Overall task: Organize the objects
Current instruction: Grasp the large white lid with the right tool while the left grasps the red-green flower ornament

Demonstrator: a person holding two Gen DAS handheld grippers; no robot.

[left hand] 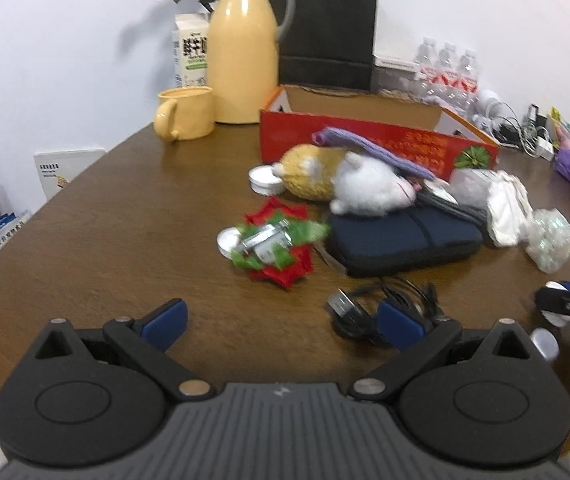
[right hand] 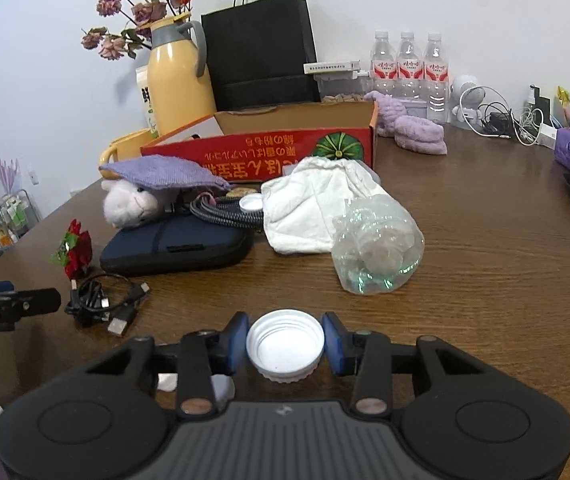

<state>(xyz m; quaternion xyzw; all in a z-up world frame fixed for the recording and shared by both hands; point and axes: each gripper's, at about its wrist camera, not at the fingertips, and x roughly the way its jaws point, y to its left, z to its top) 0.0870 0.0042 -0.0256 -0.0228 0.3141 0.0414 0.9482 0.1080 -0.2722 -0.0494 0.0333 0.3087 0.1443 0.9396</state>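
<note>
My right gripper (right hand: 285, 340) is shut on a white plastic cap (right hand: 285, 354), a blue pad against each side, low over the brown table (right hand: 485, 260). My left gripper (left hand: 281, 312) stands open and wide with nothing between its fingers; a coiled black USB cable (left hand: 349, 312) lies just beyond its right finger. Ahead are a red-and-green bow (left hand: 277, 240), a dark blue case (left hand: 401, 240), a plush toy (left hand: 349, 184) under a purple cloth (right hand: 165, 172), a white cloth (right hand: 309, 208) and a crumpled clear plastic bag (right hand: 377, 248). An open red cardboard box (right hand: 269, 152) stands behind them.
A yellow thermos jug (left hand: 243, 60), yellow mug (left hand: 185, 114), black paper bag (right hand: 261, 52) and water bottles (right hand: 409, 72) line the wall. Purple slippers (right hand: 413, 132) and tangled chargers (right hand: 501, 120) sit at the back right. The table's edge curves away on the left.
</note>
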